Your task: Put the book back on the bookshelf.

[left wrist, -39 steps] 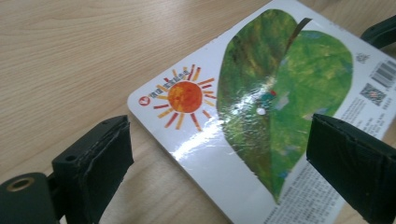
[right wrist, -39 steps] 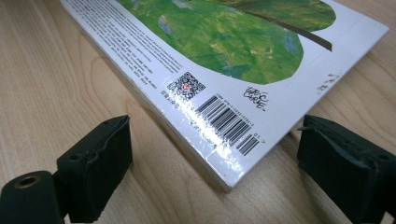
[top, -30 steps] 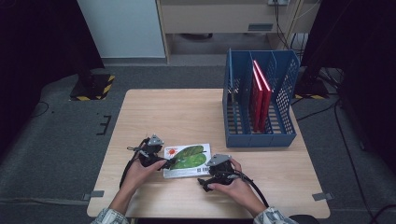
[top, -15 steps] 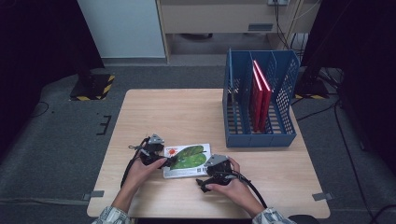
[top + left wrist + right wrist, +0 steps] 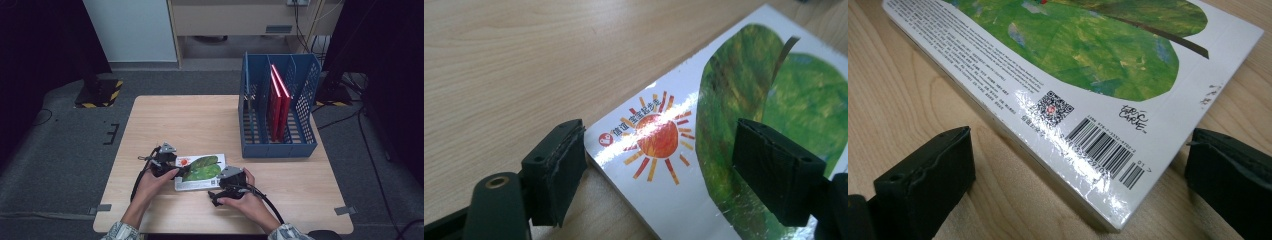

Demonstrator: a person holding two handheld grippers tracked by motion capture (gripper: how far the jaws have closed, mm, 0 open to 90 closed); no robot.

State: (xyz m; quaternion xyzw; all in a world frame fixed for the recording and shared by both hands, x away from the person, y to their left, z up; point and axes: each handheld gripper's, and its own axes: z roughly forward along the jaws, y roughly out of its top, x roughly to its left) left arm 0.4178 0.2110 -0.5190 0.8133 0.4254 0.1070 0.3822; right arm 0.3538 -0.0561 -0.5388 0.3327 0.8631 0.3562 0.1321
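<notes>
A white picture book (image 5: 201,171) with a green leaf and a red sun on its cover lies flat near the table's front edge. My left gripper (image 5: 172,170) is open at the book's left end; in the left gripper view its jaws straddle the corner of the book (image 5: 704,150) with the sun. My right gripper (image 5: 220,192) is open at the book's front right corner; its jaws stand on either side of the corner of the book (image 5: 1088,90) with the barcode, apart from it.
A blue file rack (image 5: 278,106) stands at the table's right back, with red books (image 5: 278,100) upright in a middle slot. The wooden table (image 5: 190,122) stretches behind the book. Cables trail from both grippers toward the front edge.
Both grippers have edged slightly closer to the book's corners. The book has not moved.
</notes>
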